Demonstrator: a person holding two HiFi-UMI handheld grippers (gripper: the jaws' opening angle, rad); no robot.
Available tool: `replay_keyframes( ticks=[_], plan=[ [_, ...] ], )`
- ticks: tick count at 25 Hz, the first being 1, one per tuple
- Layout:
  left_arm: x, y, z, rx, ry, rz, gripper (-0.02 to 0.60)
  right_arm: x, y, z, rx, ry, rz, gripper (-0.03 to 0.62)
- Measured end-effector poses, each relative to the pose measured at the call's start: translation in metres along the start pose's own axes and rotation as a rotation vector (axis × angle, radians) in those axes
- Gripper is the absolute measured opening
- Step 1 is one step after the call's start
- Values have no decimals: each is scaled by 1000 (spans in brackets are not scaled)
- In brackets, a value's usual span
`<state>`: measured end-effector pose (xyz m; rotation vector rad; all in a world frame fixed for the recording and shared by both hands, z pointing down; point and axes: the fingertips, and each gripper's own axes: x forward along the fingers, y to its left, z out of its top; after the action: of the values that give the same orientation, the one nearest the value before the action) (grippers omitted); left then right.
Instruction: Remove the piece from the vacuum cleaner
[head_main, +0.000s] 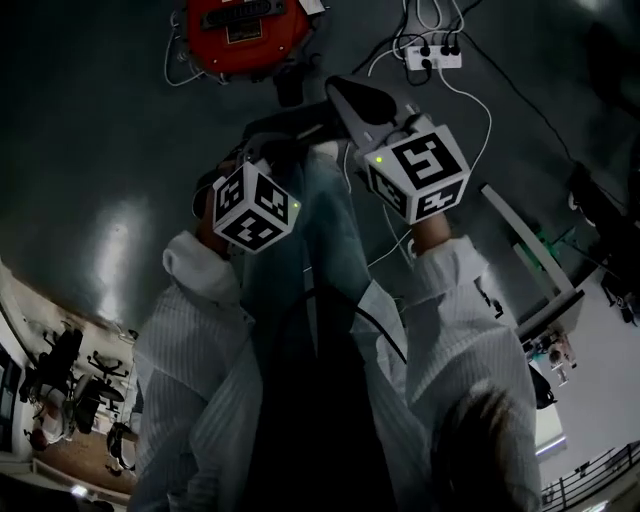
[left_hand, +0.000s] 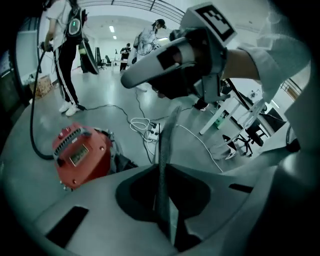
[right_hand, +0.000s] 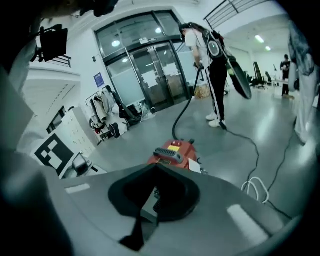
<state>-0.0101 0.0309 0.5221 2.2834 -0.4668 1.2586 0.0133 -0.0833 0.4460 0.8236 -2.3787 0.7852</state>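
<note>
Red vacuum cleaner (head_main: 240, 28) is sitting on the grey floor (head_main: 100, 150) at the top of the head view. In the right gripper view it is showing just above the fingers. A black hose (right_hand: 181, 117) is running from it to a person (right_hand: 212, 55) standing before the glass doors (right_hand: 150, 70). A white power strip (head_main: 432, 55) with trailing white cables (head_main: 470, 100) is lying at the upper right of the head view, near the cleaner. A white bench (head_main: 535, 265) is standing at the right edge and office chairs (head_main: 70, 385) at the lower left.

Left gripper (left_hand: 161, 172): fingers are clenching a thin grey textured piece (left_hand: 167, 140). It is rising up the middle of the left gripper view toward the right gripper (left_hand: 131, 77), apart from the cleaner at lower left. The right gripper's fingers are pressing together, and something dark and narrow is sitting low in their seam, too dim to identify.

The marker cubes (head_main: 255, 205) and white sleeves (head_main: 200, 290) are blocking the piece in the head view. Its top is passing behind the right gripper's body and its foot is sinking into the dark hollow between the fingers.

Counting: one cleaner, one power strip, two grippers. Three people are standing in the left gripper view and at least two in the right gripper view.
</note>
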Motion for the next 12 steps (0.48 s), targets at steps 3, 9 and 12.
replay_keyframes(
  ticks=[3, 9, 12],
  plan=[
    [-51, -11, 52, 52, -47, 37, 27, -70, 21, 52, -37, -88, -62, 2],
    [-168, -50, 135, 93, -127, 73, 27, -200, 73, 152, -86, -296, -137, 2],
    [-218, -70, 169, 142, -165, 93, 27, -252, 97, 190, -126, -381, -156, 2]
  ],
)
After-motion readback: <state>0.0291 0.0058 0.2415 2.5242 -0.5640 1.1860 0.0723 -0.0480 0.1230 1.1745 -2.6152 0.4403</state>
